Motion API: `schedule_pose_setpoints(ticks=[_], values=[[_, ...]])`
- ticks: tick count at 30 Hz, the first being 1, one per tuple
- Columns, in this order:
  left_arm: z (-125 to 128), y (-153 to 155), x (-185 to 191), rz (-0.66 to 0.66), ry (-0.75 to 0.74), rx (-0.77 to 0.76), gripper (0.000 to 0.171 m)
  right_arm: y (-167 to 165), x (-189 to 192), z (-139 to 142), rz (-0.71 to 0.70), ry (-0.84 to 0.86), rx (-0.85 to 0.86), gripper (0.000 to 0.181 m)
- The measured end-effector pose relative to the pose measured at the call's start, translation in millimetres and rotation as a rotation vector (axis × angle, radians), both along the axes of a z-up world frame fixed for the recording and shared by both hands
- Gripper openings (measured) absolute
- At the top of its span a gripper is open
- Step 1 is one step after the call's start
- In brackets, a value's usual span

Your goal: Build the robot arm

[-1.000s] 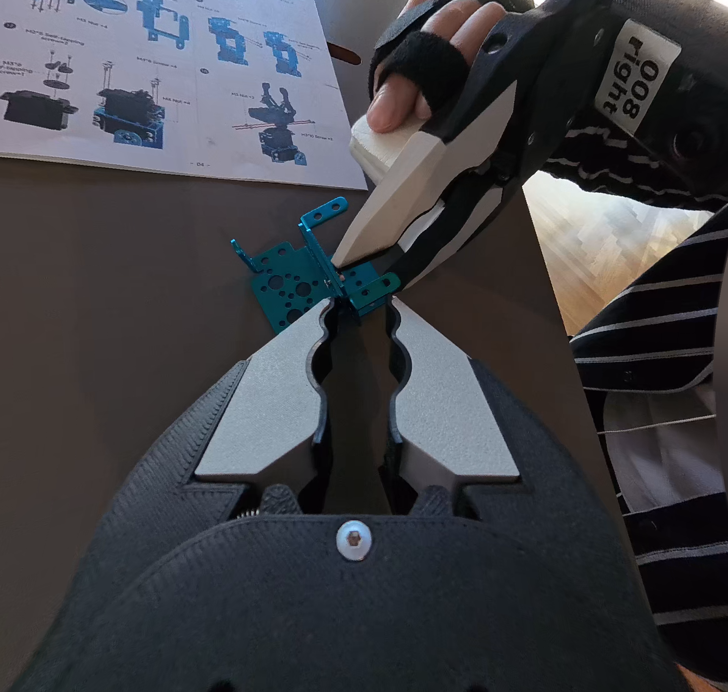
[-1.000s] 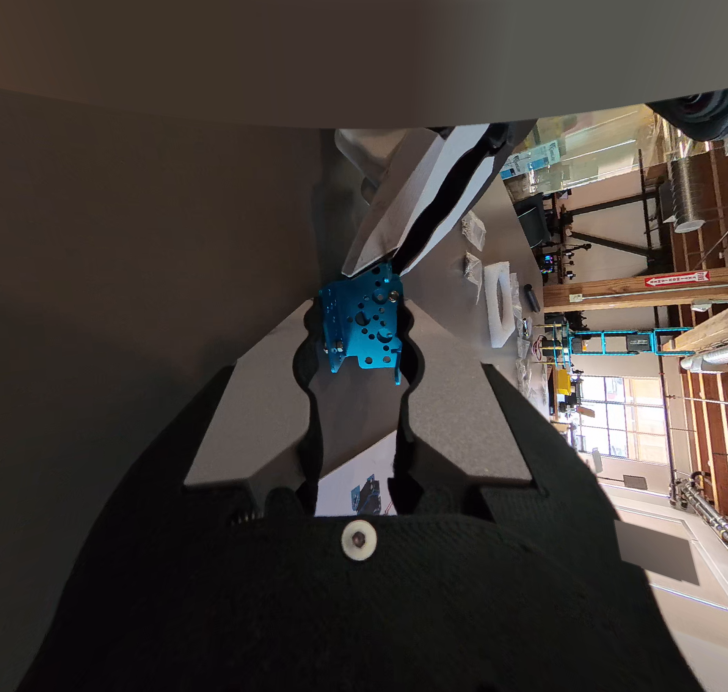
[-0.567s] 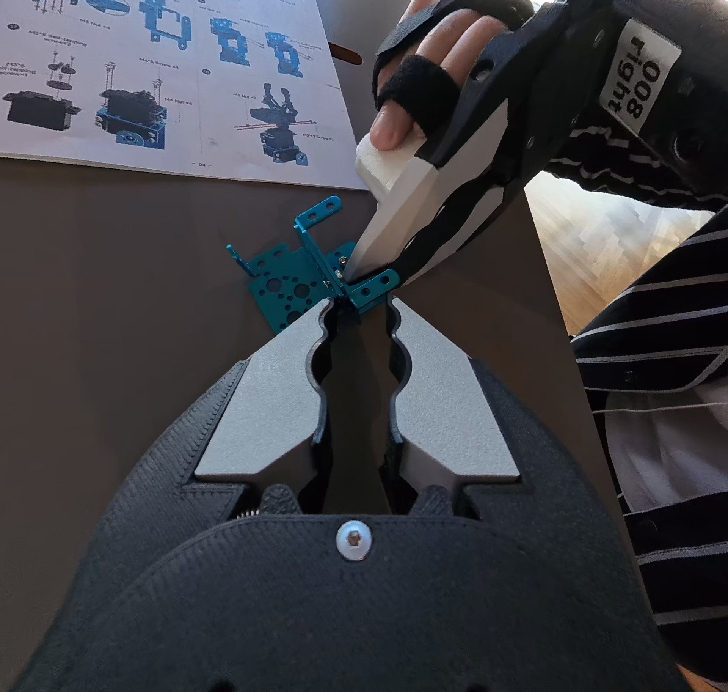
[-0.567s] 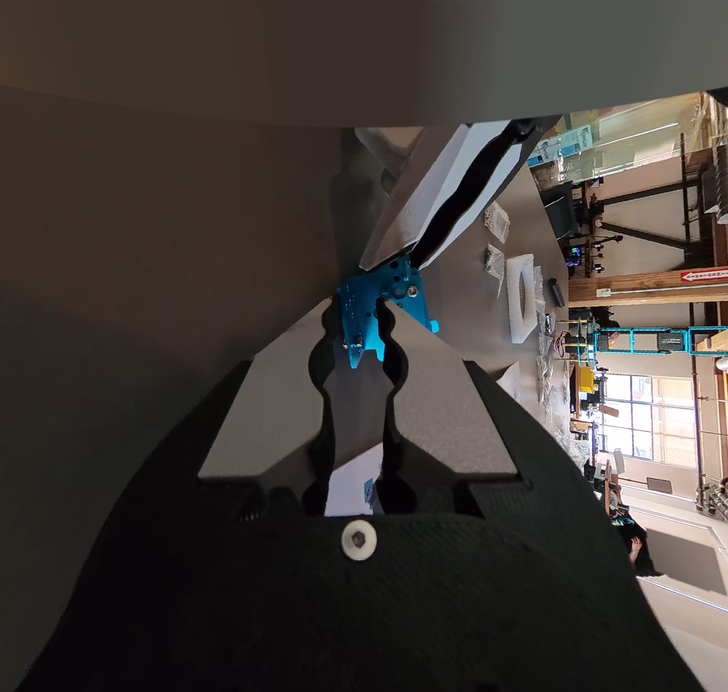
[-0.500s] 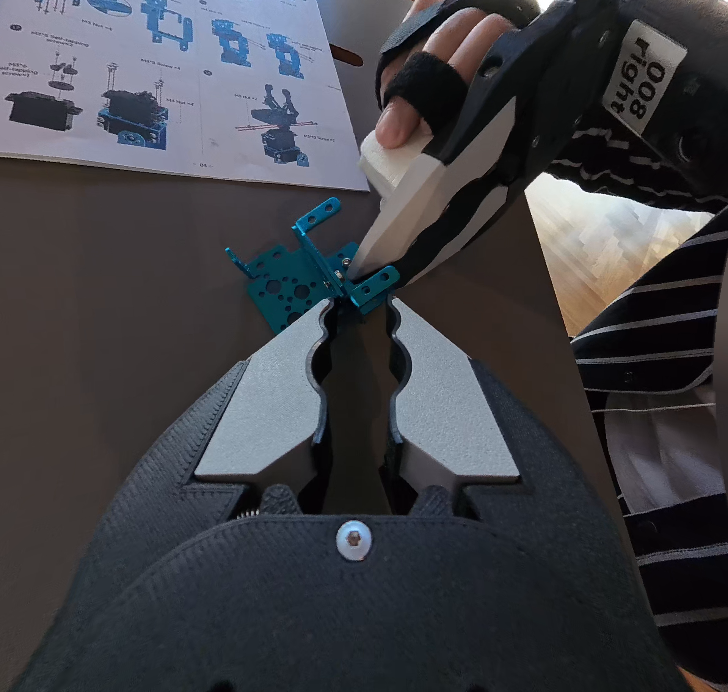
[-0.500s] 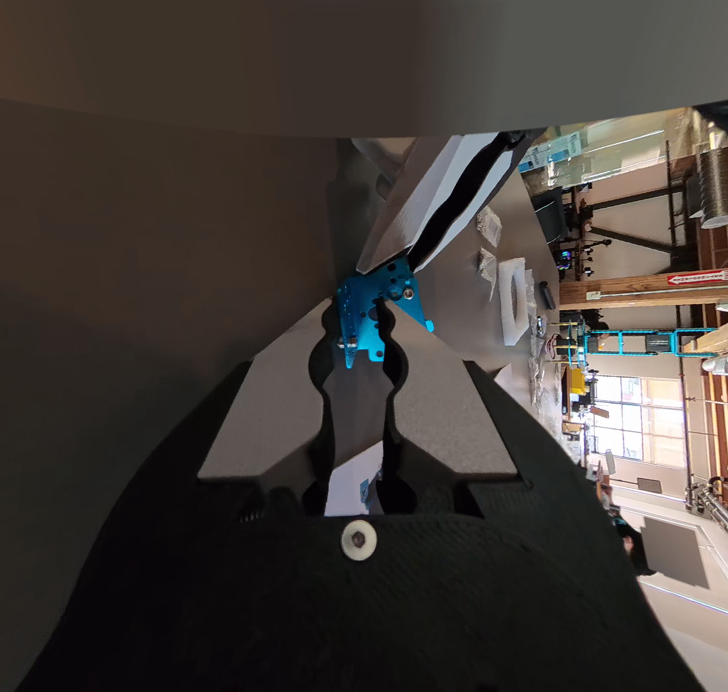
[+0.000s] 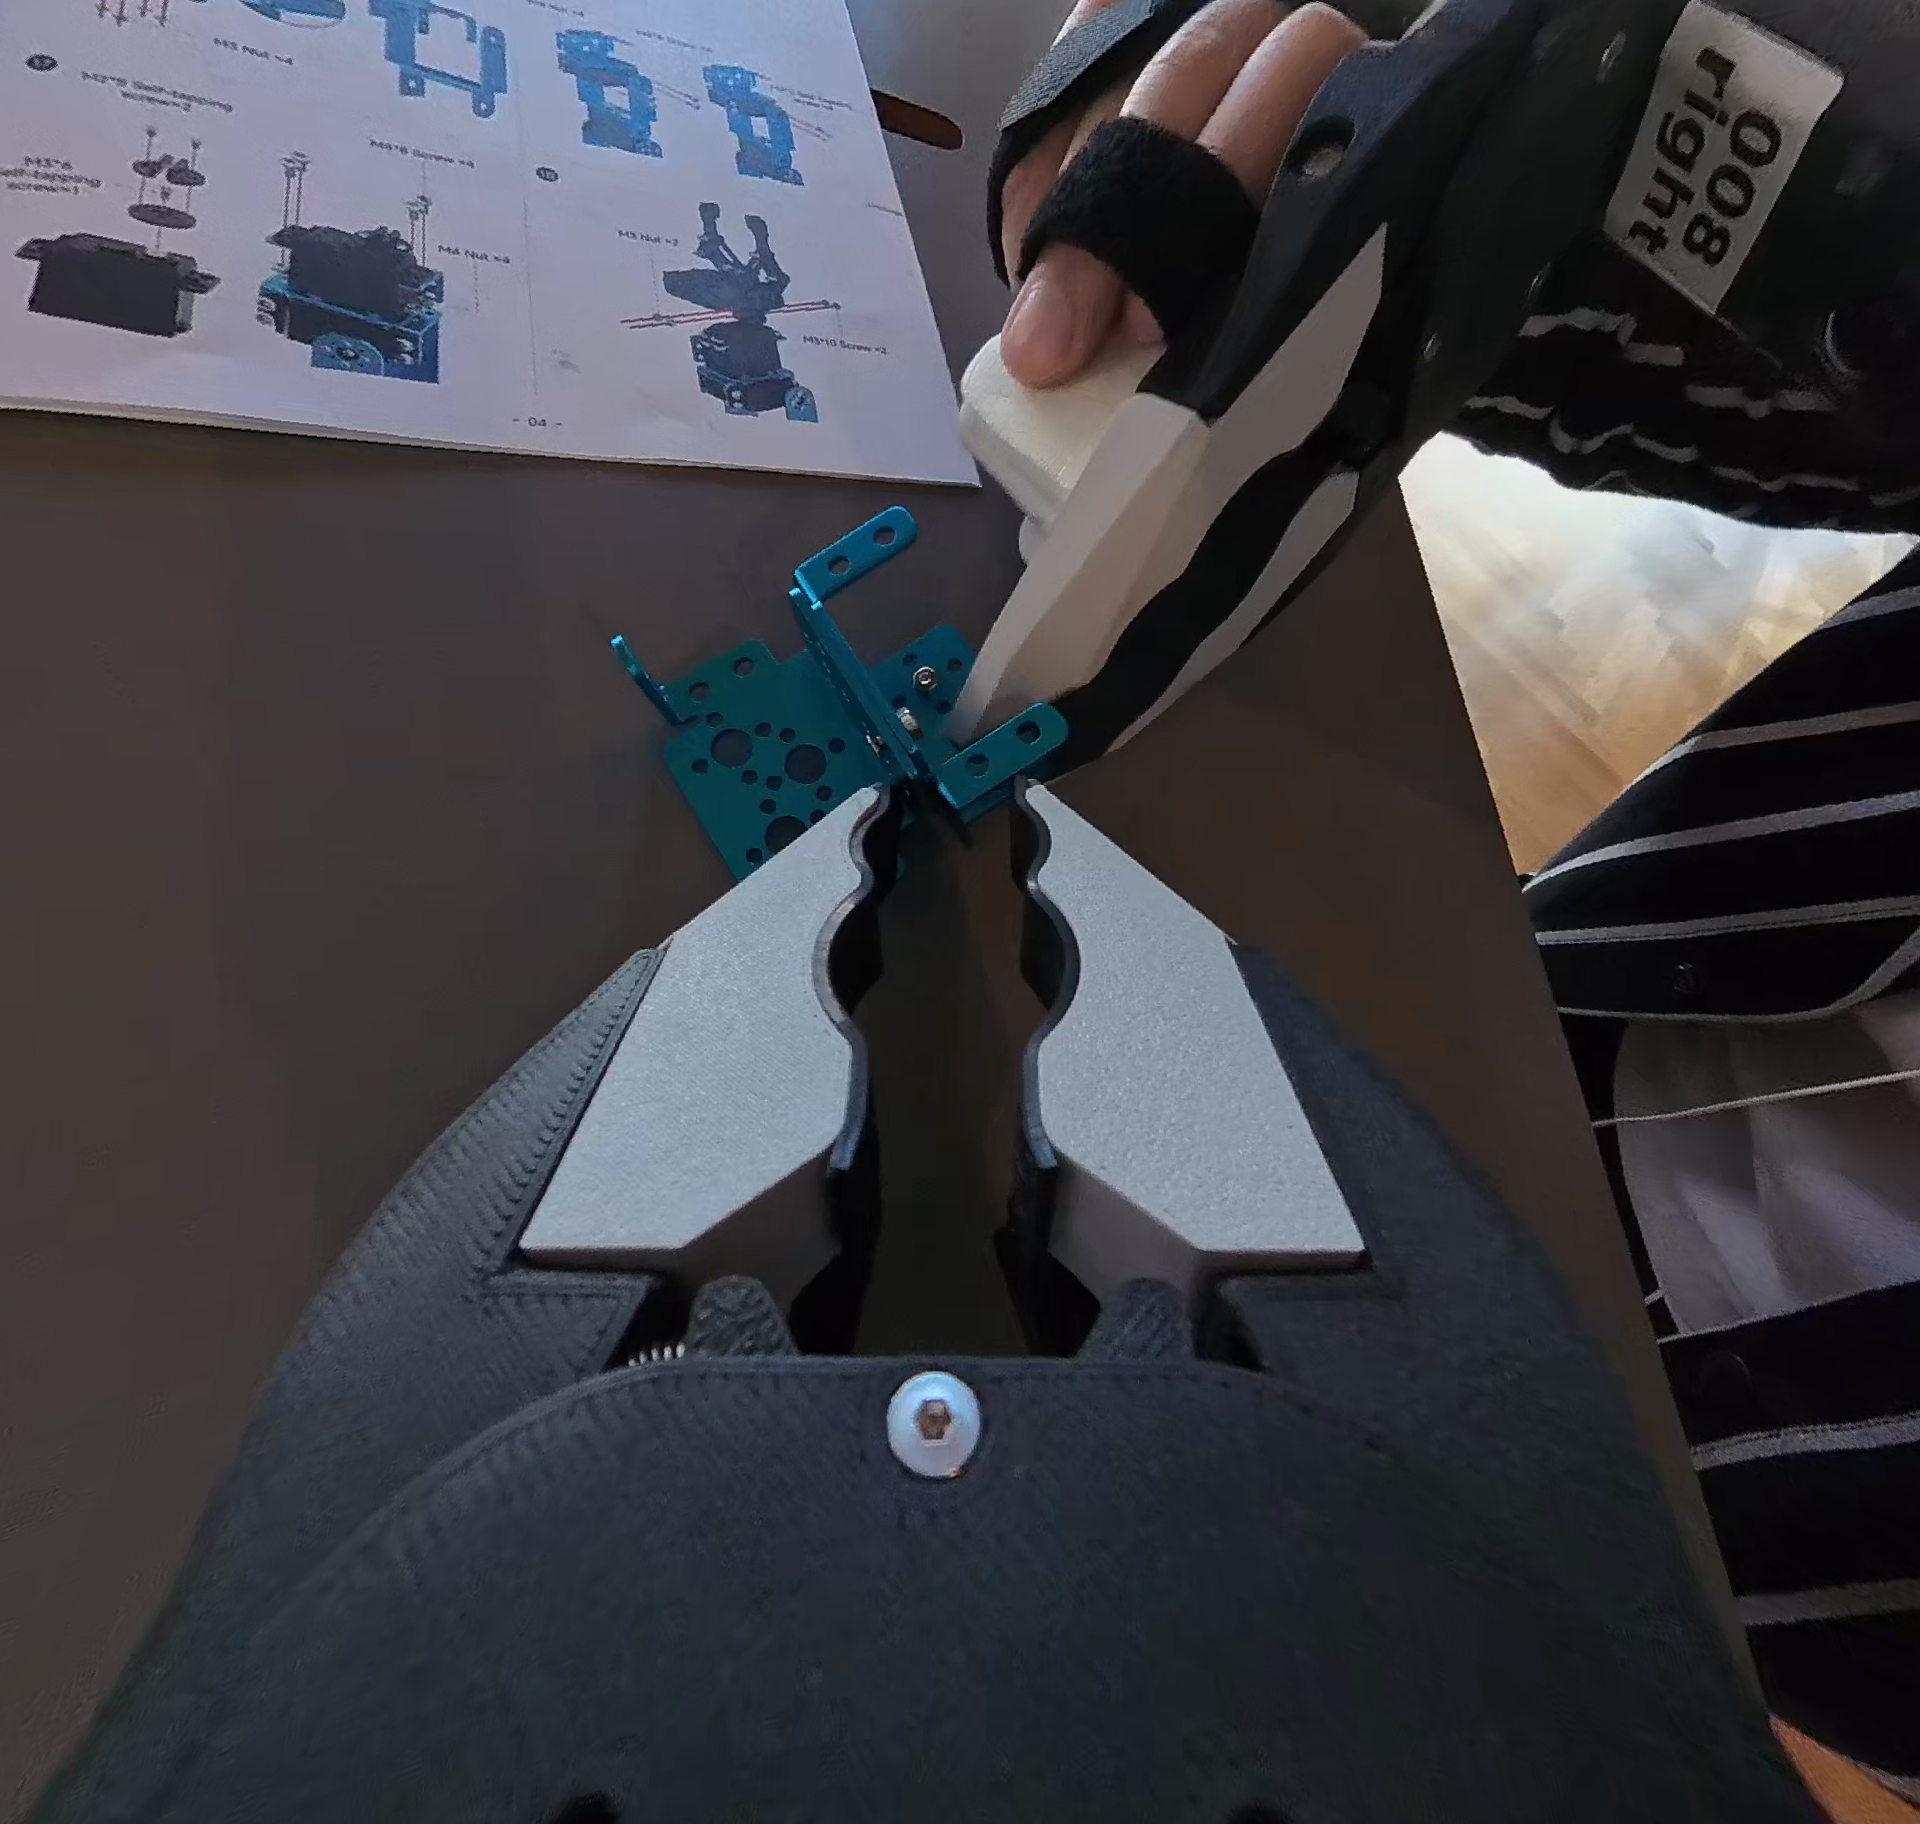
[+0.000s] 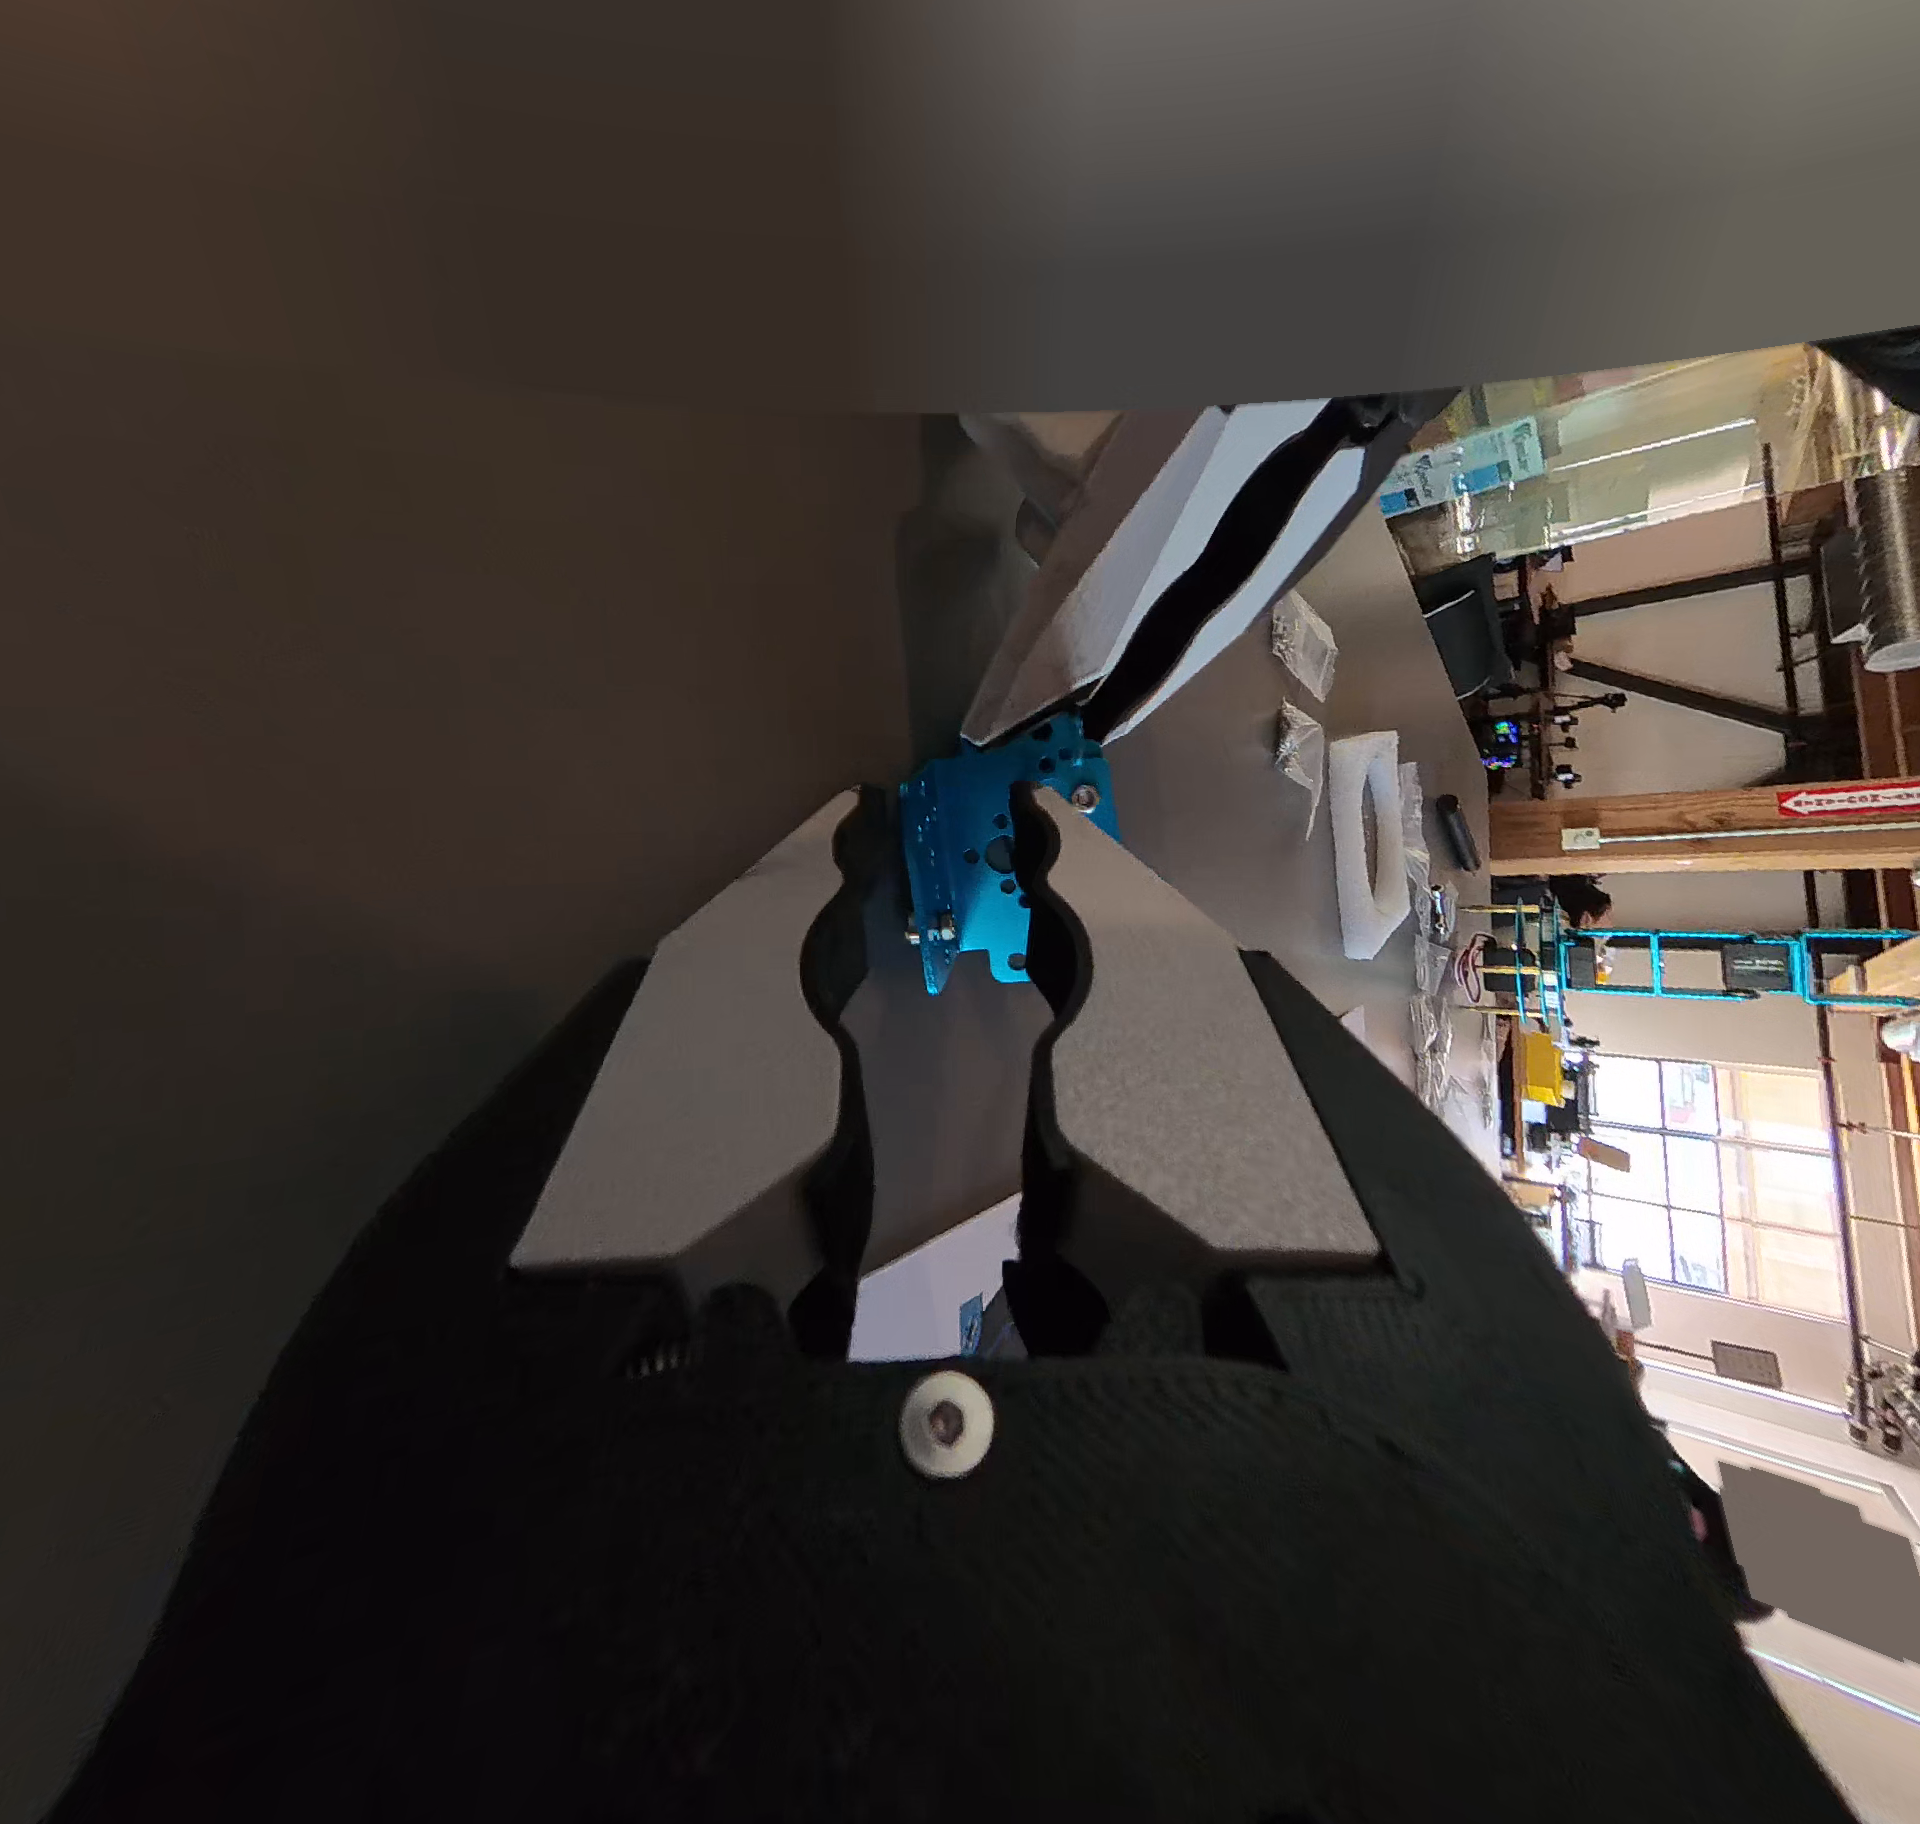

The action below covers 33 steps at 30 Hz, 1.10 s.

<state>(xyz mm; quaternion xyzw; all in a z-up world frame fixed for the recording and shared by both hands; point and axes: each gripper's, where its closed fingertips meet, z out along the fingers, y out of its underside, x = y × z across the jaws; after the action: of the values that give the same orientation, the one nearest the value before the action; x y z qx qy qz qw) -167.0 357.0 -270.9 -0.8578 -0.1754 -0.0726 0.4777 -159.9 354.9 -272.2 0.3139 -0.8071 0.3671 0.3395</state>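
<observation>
- Blue perforated metal bracket (image 7: 774,751) w/ screws lies on dark table (image 7: 312,735), near its right edge.
- Left gripper (image 7: 951,803): tips pinch bracket's near edge.
- Right gripper (image 8: 935,803): jaws clamped on bracket's upright flange.
- Printed instruction sheet (image 7: 468,164) far left.

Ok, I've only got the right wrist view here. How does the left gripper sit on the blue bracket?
Observer: The left gripper pinches the near edge of the blue bracket, beside a bent tab with two holes.
Operator: What lies past the bracket?
Observer: A printed assembly sheet lies flat on the dark table, just beyond it.
Operator: And my right gripper from outside?
Observer: The right gripper slants down from the right onto the bracket, and a hand with a black strap presses a white block on it.
</observation>
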Motion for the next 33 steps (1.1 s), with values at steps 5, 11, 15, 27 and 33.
schedule_pose_setpoints(ticks=[5,11,15,27,33], values=[[0,-1,0,0.002,-0.005,0.001,0.021,5,6,-1,0.031,-0.098,0.004,0.027],[-1,-3,1,-0.002,-0.002,-0.003,0.022,12,12,11,0.072,-0.33,-0.067,0.025],[-1,-4,1,-0.002,0.011,-0.007,0.022,12,3,35,0.057,-0.434,-0.208,0.025],[-4,-7,1,0.006,0.068,-0.043,0.022,7,-16,37,0.008,-0.538,-0.262,0.032],[-4,-7,0,0.011,0.053,-0.038,0.022,-2,-3,18,0.066,-0.228,-0.134,0.04]])
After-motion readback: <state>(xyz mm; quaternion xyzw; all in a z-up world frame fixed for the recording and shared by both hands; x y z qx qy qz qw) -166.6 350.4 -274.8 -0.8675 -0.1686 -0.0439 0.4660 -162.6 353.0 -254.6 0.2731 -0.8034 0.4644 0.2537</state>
